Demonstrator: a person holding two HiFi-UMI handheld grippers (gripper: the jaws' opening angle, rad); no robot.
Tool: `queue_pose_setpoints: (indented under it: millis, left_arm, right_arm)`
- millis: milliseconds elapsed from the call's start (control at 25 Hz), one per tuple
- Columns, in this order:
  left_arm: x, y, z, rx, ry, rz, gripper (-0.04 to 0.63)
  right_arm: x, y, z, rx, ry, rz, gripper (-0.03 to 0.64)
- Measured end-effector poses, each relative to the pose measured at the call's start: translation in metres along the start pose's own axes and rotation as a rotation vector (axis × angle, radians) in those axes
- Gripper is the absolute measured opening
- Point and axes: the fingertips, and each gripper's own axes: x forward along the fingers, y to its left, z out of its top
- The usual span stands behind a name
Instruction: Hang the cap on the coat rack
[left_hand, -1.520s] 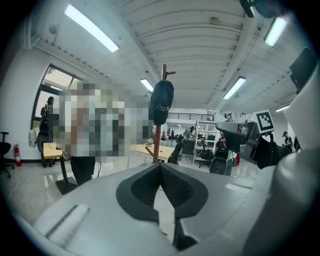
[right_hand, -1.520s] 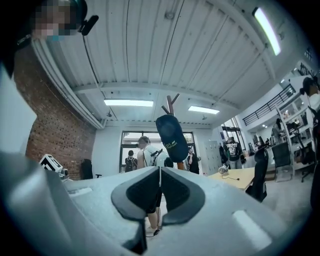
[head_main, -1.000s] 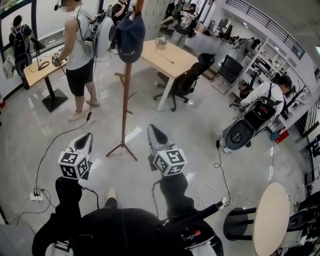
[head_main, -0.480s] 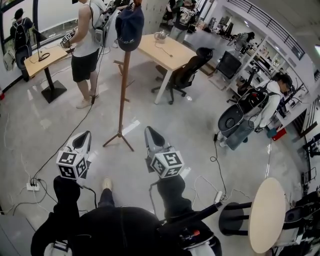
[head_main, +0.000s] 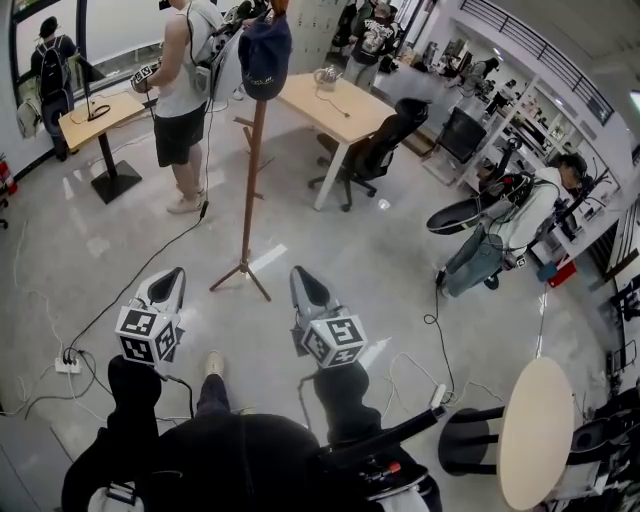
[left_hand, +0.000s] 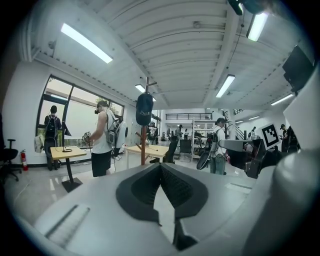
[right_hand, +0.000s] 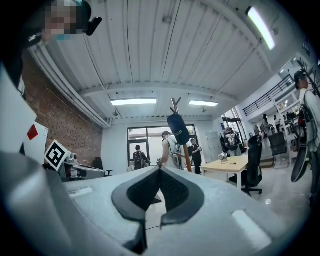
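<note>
A dark blue cap (head_main: 265, 55) hangs on top of the wooden coat rack (head_main: 252, 180), which stands on the grey floor ahead of me. In the left gripper view the cap (left_hand: 144, 109) sits at the pole's top; in the right gripper view the cap (right_hand: 178, 129) shows on the tilted-looking pole (right_hand: 186, 156). My left gripper (head_main: 170, 275) and right gripper (head_main: 303, 270) are held low, well short of the rack's feet. Both point roughly level at it. The left gripper (left_hand: 160, 167) and the right gripper (right_hand: 160, 170) are each shut with nothing between the pads.
A person in a white top (head_main: 185, 90) stands left of the rack beside a standing desk (head_main: 100, 115). A wooden table (head_main: 335, 105) and black office chair (head_main: 375, 155) are behind right. Another person (head_main: 500, 230) handles gear at right. Cables (head_main: 70, 360) and a round table (head_main: 540, 430) lie near me.
Both grippers have drawn back from the rack, still shut and empty. The cap stays on the rack. The person at right has lifted their gear.
</note>
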Motion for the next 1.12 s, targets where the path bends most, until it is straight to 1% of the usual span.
queue_pose_setpoints:
  millis: [360,1120]
  left_arm:
    - [-0.017,-0.012,-0.011,-0.006,0.005,0.012,0.002]
    - [-0.025,-0.015,-0.012,-0.009,-0.002,0.03,0.002]
  right_arm:
    - [-0.027,0.002,-0.012,0.033,0.007,0.0,0.003]
    - [-0.03,0.008,-0.017,0.037,0.005,0.012,0.003]
